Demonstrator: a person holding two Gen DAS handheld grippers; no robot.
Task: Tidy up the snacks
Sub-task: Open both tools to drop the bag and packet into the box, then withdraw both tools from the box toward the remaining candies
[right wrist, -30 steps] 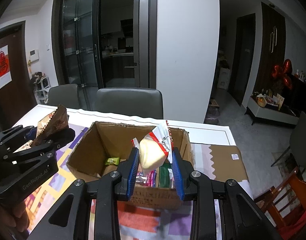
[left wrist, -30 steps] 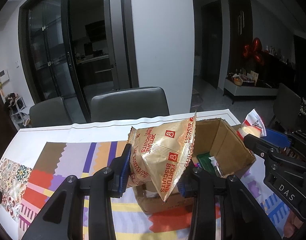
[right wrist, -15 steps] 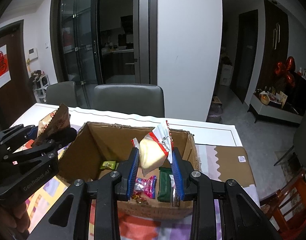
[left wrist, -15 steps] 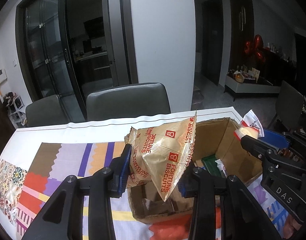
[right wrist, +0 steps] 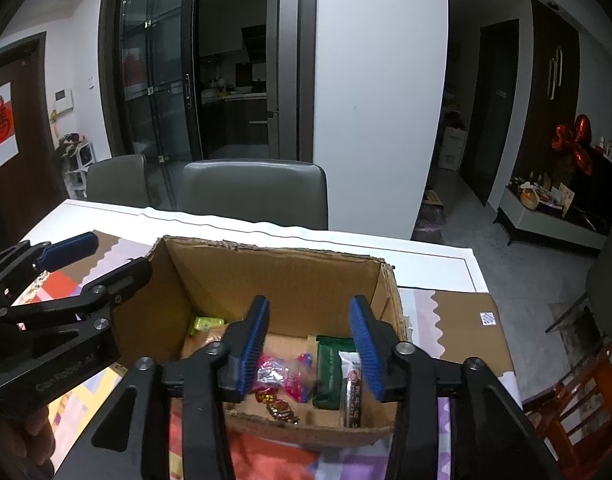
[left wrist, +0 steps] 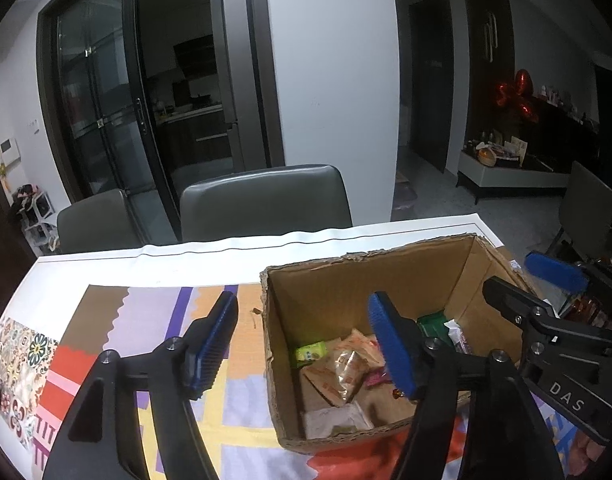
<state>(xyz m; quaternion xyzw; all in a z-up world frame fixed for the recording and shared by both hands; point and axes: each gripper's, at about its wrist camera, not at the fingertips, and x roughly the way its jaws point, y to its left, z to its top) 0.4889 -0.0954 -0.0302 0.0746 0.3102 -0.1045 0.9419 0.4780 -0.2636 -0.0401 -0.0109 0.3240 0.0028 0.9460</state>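
1. Now I count one cardboard box [right wrist: 306, 276] on the tabletop [left wrist: 202, 258].
2. Inside lie several snack packets [right wrist: 330, 372].
3. My left gripper [left wrist: 302, 344] and right gripper [right wrist: 312, 344] have jaws opening, nothing between them.

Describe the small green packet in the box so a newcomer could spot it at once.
Start at the open cardboard box on the patterned tablecloth. Look at its floor, in the far left corner against the back wall: the small lime-green packet lies there. It is far brighter and smaller than the long dark green packet on the right side, and sits apart from the pink candy bag in the middle.
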